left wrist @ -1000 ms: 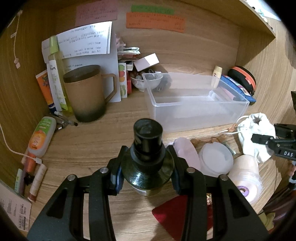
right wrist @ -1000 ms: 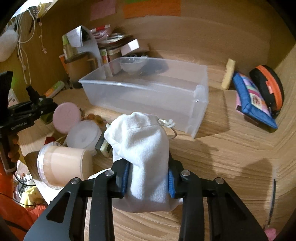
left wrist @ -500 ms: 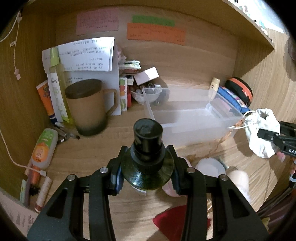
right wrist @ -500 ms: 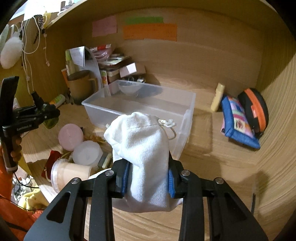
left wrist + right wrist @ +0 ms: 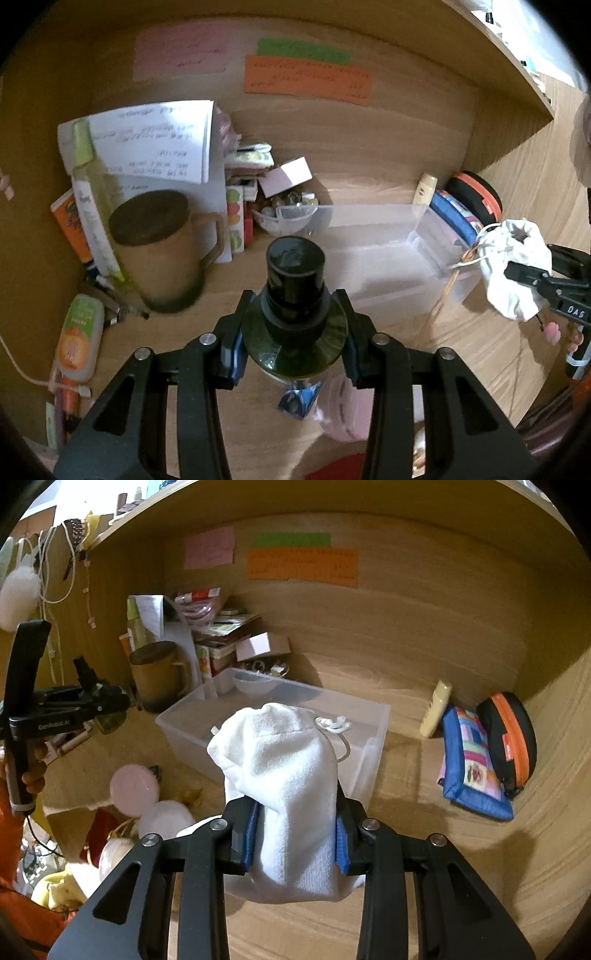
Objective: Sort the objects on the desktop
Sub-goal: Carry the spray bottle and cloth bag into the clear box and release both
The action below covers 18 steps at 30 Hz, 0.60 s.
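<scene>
My clear bin (image 5: 373,720) stands empty at mid-desk. My right gripper (image 5: 295,845) clamps the white pouch (image 5: 284,797); its dangling drawstring could snag the bin rim. My left gripper (image 5: 293,343) pinches the dark bottle (image 5: 295,295) by its shoulder; it could pivot. Only the right view shows the desk clutter below.

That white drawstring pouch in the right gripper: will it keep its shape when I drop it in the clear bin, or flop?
Probably flop. The white drawstring pouch is soft cloth that bulges above and below the right gripper pads. It looks lightly filled, so likely light. Its loose cord could snag on the clear plastic bin rim.
</scene>
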Each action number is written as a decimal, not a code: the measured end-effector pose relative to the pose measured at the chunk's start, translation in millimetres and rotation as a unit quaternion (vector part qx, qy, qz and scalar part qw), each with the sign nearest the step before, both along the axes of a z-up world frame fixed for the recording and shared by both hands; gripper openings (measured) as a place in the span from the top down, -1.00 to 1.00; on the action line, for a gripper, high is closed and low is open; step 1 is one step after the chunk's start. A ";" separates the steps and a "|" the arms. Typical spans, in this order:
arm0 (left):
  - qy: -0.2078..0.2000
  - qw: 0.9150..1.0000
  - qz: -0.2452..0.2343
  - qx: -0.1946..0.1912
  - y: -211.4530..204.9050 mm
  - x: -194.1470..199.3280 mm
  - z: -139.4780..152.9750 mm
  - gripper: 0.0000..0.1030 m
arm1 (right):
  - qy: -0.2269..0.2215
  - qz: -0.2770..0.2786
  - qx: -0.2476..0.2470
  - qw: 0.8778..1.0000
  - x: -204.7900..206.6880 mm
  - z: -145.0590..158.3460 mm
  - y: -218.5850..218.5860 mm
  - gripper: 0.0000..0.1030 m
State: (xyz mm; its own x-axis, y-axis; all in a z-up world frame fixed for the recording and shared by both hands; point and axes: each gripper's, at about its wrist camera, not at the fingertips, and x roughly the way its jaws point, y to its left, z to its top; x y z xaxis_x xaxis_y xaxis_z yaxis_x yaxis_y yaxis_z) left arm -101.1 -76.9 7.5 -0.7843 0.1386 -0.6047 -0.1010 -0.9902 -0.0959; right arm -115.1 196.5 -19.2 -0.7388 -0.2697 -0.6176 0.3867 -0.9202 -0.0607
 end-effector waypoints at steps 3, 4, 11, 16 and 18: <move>0.006 1.000 -0.007 -0.001 3.5 -10.2 8.0 0.20 | 0.000 0.004 -0.004 1.000 -8.2 2.3 -1.5 0.43; 0.007 1.000 -0.009 -0.001 4.7 -12.4 9.8 0.20 | 0.000 0.005 -0.003 1.000 -11.1 2.8 -2.2 0.43; 0.010 0.999 -0.030 -0.004 16.5 -34.1 19.3 0.20 | -0.004 0.009 -0.009 1.000 -30.9 3.9 -3.8 0.43; 0.002 0.999 -0.048 -0.001 26.0 -52.8 19.3 0.20 | -0.011 0.010 -0.007 1.000 -50.0 1.3 -6.2 0.43; -0.002 0.998 -0.055 0.000 28.9 -60.9 18.9 0.20 | -0.013 0.011 -0.002 1.000 -58.7 -0.7 -7.3 0.43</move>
State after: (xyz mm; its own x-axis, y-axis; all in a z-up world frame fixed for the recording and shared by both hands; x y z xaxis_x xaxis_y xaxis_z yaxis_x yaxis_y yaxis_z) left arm -162.0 -47.9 26.4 -0.7622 0.2245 -0.6071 -0.2091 -0.9730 -0.0973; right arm -173.8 189.2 -19.9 -0.7164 -0.2887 -0.6352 0.4084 -0.9116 -0.0463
